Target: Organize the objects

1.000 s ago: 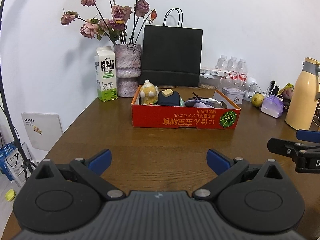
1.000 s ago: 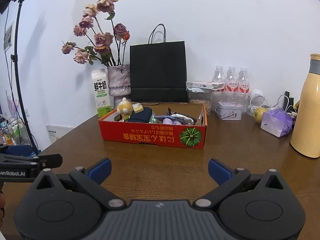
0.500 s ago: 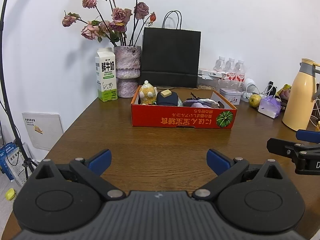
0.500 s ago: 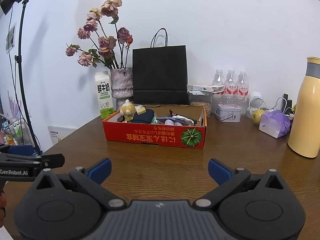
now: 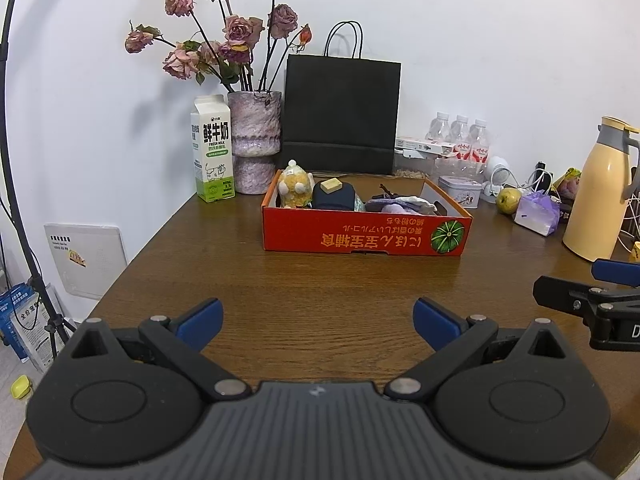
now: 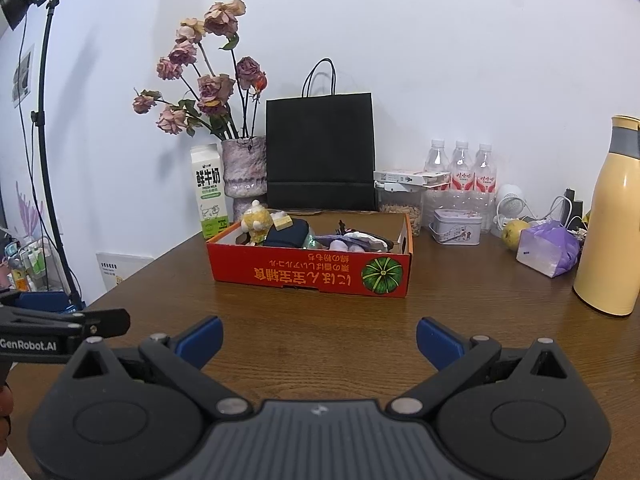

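A red cardboard box (image 5: pixel 366 236) stands mid-table; it also shows in the right wrist view (image 6: pixel 312 276). In it lie a yellow plush toy (image 5: pixel 295 189), a dark blue pouch (image 5: pixel 335 197) with a small tan block (image 5: pixel 331 185) on top, and purple-white cloth items (image 5: pixel 402 205). My left gripper (image 5: pixel 318 320) is open and empty, above the table well short of the box. My right gripper (image 6: pixel 319 338) is open and empty, also short of the box. The right gripper's side shows at the right edge of the left wrist view (image 5: pixel 592 304).
Behind the box stand a milk carton (image 5: pixel 212 150), a vase of dried roses (image 5: pixel 254 144) and a black paper bag (image 5: pixel 340 116). To the right are water bottles (image 5: pixel 460 140), a tin (image 5: pixel 460 192), a pear (image 5: pixel 508 201), a purple bag (image 5: pixel 536 214) and a yellow thermos (image 5: pixel 600 188).
Both grippers have drawn back and risen slightly, so the box looks a little smaller and farther. Both stay open and empty.
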Demonstrator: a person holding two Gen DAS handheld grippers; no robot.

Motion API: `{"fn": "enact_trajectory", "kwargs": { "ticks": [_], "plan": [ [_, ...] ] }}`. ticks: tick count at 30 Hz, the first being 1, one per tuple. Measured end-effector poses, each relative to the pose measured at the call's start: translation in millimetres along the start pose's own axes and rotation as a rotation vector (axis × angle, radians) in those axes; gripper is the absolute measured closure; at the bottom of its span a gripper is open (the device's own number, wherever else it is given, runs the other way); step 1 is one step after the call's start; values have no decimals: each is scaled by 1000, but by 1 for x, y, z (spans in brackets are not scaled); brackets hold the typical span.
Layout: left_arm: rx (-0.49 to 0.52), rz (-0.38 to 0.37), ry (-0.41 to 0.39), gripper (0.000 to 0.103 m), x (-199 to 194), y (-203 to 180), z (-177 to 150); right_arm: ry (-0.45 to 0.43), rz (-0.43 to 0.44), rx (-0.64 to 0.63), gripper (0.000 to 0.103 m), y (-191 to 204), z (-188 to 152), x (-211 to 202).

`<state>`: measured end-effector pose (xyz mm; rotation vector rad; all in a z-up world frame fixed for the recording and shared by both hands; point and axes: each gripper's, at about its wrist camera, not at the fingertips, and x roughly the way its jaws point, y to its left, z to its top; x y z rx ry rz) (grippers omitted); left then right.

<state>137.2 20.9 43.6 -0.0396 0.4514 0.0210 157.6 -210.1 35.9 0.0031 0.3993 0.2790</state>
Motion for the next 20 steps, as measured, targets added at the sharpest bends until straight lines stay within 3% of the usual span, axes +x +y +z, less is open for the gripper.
{"fn": "enact_trajectory", "kwargs": {
  "ticks": [20],
  "plan": [
    [-6, -2, 26, 0, -3, -1, -4, 8, 2, -2, 0, -1, -4, -5]
  ]
}}
